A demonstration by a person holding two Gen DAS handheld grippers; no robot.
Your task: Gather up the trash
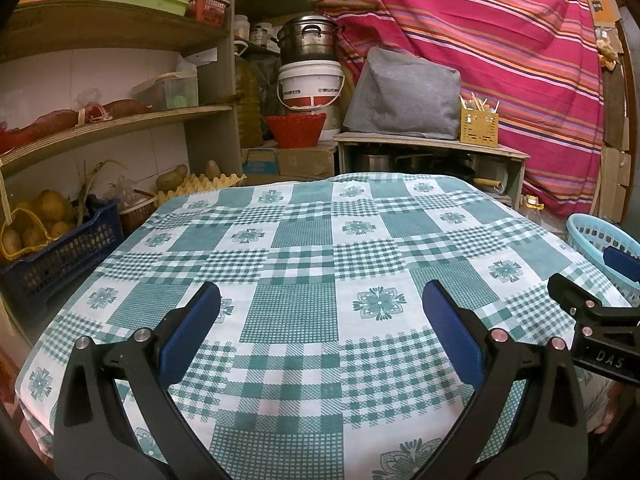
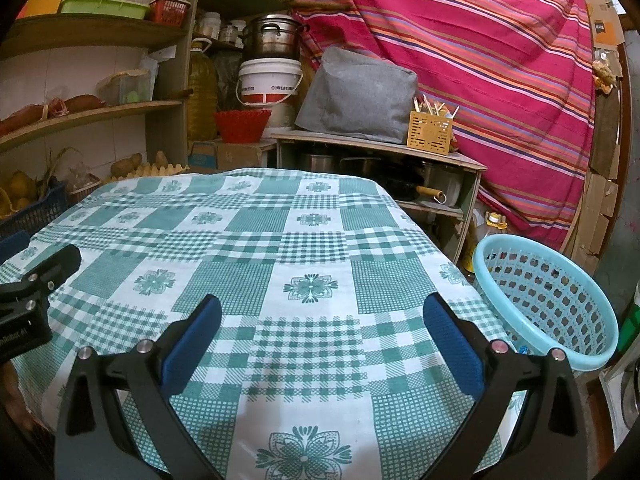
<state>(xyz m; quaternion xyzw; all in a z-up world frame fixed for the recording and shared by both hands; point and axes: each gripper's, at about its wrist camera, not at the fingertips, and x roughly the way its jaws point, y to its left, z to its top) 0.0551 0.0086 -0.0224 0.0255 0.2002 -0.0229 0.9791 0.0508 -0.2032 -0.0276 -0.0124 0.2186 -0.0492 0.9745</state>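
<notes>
Hovering over the checked cloth (image 1: 292,240), the left gripper (image 1: 320,304) and right gripper (image 2: 322,312) gape wide; a holey blue basket (image 2: 548,300), maybe plastic, sits right.

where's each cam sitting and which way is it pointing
Left wrist: on the left gripper, open, looking forward across the checked tablecloth toward the shelves; the right gripper shows at its right edge.
Right wrist: on the right gripper, open, facing the same way; the left gripper shows at its left edge.
Shared: tablecloth, blue basket, grey cover, striped cloth.
</notes>
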